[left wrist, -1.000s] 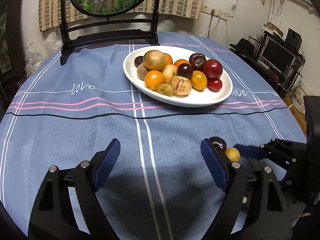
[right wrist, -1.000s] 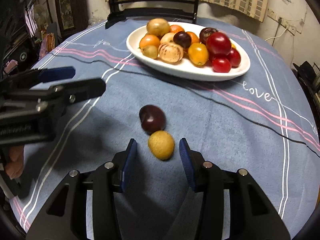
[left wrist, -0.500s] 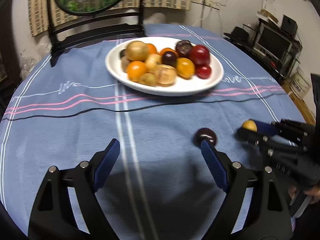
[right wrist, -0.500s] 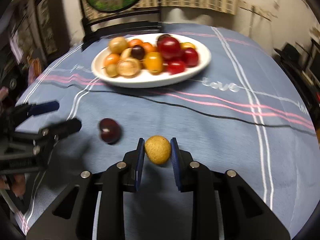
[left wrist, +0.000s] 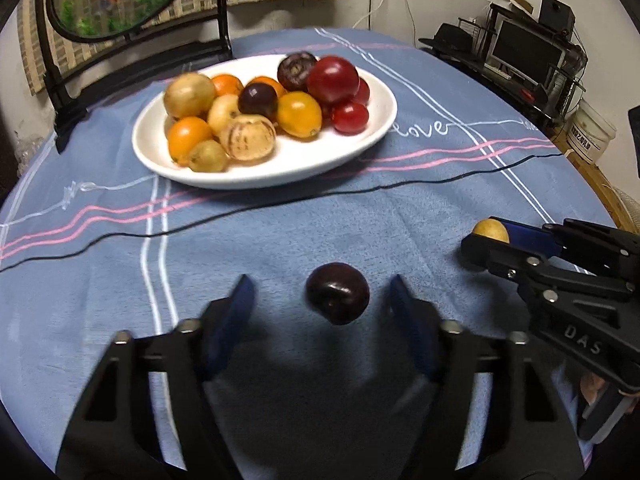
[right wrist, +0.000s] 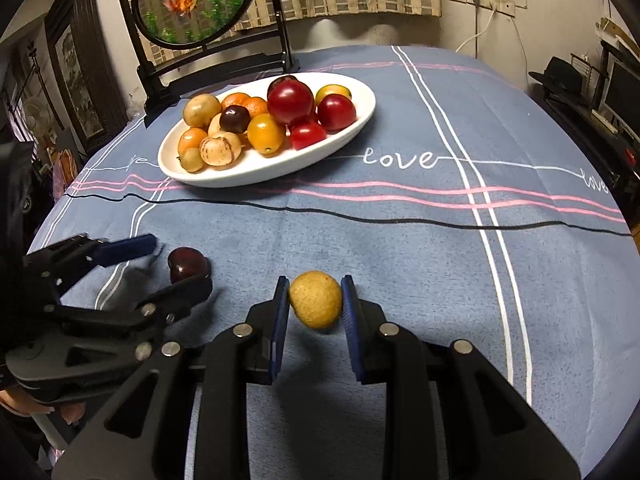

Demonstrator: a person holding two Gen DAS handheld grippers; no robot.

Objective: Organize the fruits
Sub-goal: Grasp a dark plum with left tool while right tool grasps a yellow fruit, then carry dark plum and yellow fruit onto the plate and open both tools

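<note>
Two strays got picked: right gripper [right wrist: 315,307] clamped the yellow fruit [right wrist: 315,299], left gripper [left wrist: 320,307] was closing, pads still clear, around the dark plum [left wrist: 337,298], white plate [left wrist: 348,152] presumably next.

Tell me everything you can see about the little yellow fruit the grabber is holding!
The small yellow fruit is roundish and a bit egg-shaped, with dull, speckled tan-yellow skin and a tiny red dot near its top. It looks whole and unbruised. The right gripper has its blue-padded jaws shut on it, one pad pressing each side. It sits above the blue tablecloth, with its shadow below, well short of the white plate of fruit.
</note>
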